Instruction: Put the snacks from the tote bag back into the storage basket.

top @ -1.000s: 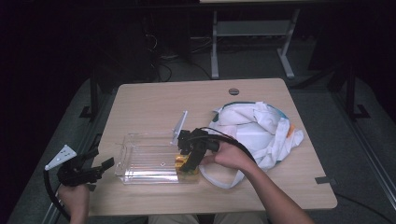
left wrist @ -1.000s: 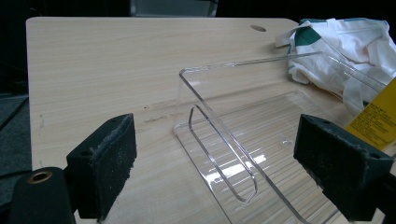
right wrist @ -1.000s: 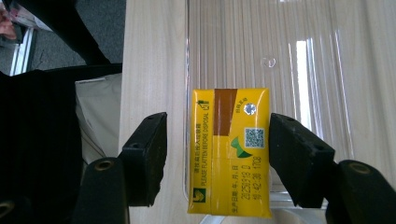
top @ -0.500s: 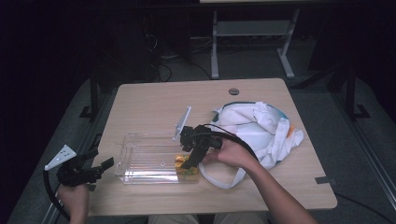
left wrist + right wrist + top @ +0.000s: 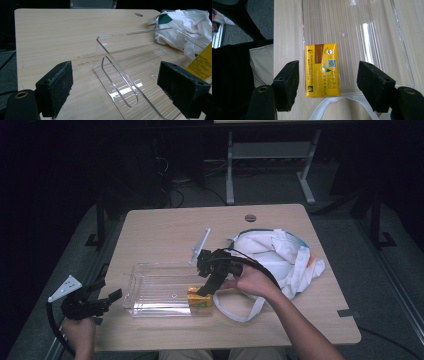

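Nearest us, our left gripper [image 5: 107, 299] hangs off the table's [image 5: 165, 227] near-left edge, jaws spread wide and holding nothing. In the left gripper view its pads [image 5: 56, 87] frame the end wall and handle slot of the clear bin [image 5: 130, 75], which lies just ahead of them on the wood.

Farther in, our right gripper [image 5: 206, 287] points down over the bin's [image 5: 155, 290] near-right corner. Its jaws stand well apart, and the yellow carton [image 5: 322, 70] lies flat between them on the bin floor, touching neither pad. A white strap [image 5: 337, 102] loops just below the carton.

Beyond the right gripper sits the white bag [image 5: 280, 257], with the clear lid [image 5: 200, 245] propped beside it.
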A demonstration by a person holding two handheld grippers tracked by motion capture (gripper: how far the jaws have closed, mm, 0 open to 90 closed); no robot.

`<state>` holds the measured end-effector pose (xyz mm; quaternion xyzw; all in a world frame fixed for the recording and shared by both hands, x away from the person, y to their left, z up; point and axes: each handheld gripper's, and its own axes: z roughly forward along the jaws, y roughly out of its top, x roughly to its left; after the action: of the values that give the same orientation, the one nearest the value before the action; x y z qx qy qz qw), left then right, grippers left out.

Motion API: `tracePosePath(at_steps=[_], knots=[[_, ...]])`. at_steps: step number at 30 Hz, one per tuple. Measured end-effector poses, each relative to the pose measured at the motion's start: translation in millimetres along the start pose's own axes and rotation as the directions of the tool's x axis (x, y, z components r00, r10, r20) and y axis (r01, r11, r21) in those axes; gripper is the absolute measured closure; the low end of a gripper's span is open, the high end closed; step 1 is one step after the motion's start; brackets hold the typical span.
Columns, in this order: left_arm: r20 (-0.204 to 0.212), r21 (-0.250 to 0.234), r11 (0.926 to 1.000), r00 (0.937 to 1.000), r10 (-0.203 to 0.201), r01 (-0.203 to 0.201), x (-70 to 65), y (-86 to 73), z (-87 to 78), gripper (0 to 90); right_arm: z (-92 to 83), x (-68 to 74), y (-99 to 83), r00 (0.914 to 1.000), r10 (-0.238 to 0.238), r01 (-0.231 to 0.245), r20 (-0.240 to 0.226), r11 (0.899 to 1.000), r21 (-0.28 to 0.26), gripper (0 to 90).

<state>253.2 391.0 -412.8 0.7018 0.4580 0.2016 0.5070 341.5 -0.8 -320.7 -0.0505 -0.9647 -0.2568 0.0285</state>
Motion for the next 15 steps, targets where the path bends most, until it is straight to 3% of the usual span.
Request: tracePosePath(at_steps=[15], knots=[[0.0,-0.005,1.0,1.0,-0.007,0.007,-0.5,-0.1,0.4,12.7,-14.2,-6.4,-5.9,0.999,0.029,-0.028,0.034,0.999,-0.019,33.0]])
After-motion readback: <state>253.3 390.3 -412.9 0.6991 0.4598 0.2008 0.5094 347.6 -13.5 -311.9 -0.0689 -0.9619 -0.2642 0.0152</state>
